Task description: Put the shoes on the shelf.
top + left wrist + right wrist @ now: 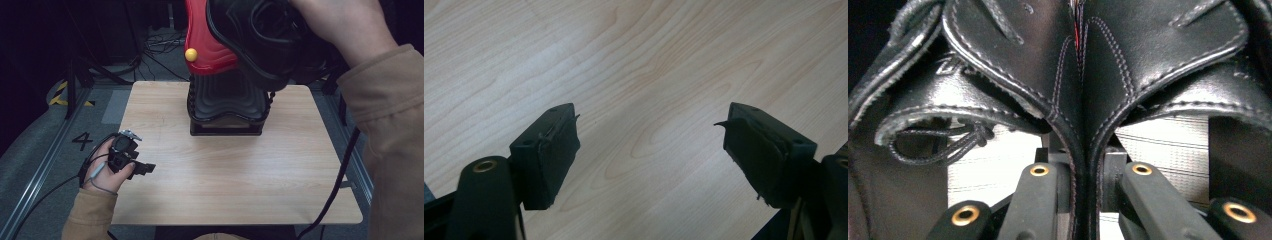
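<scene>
A black leather item (265,35) with a red panel (202,40) and a yellow knob (190,54) is held up high over the far side of the table. Seen up close, the leather item (1013,55) shows stitched folds and a lace. My right gripper (1080,170) is shut on its middle seam. Below it a black ribbed part (226,102) stands on the wooden table (225,175); I cannot tell whether it is one piece with the held item. My left gripper (142,168) rests at the table's left edge. In its own view the left gripper (649,135) is open over bare wood.
The right sleeve (390,130) runs down the right side with a black cable (340,180) hanging across the table's right edge. Grey floor with rails and a painted 4 (81,140) lies left of the table. Cables lie on the floor behind.
</scene>
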A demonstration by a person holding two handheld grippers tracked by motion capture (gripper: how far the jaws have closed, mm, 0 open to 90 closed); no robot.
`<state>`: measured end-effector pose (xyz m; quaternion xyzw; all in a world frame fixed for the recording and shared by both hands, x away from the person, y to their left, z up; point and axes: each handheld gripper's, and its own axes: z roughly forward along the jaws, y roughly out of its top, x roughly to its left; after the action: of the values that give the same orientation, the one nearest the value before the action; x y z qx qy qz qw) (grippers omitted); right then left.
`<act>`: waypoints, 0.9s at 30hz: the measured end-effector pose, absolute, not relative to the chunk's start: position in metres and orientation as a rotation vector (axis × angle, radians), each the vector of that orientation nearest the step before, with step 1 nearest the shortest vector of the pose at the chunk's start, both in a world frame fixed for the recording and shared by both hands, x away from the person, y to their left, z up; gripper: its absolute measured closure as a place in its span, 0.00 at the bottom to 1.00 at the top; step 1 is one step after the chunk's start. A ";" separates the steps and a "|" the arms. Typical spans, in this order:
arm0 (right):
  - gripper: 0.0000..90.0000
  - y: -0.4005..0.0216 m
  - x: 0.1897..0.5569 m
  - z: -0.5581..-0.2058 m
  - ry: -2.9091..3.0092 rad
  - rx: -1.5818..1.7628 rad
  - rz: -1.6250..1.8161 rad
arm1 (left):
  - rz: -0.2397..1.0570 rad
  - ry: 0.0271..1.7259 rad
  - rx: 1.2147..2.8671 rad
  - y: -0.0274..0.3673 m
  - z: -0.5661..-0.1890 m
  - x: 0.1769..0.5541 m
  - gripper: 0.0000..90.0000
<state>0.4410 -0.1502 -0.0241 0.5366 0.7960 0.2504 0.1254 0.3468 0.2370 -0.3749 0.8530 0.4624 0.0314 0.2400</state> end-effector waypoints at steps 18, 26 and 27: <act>0.91 -0.115 0.516 -0.017 2.142 1.652 0.815 | 0.079 1.273 2.309 0.248 -0.378 0.349 0.26; 0.91 -0.106 0.544 -0.024 2.049 1.682 0.805 | 0.076 1.278 2.278 0.258 -0.375 0.350 0.26; 0.91 -0.105 0.547 -0.026 2.039 1.684 0.812 | 0.075 1.279 2.276 0.258 -0.375 0.350 0.26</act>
<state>0.5465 -0.1050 -0.0258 0.5980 0.7241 0.2884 0.1866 0.3497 0.2579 -0.3750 0.8410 0.4726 0.0277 0.2619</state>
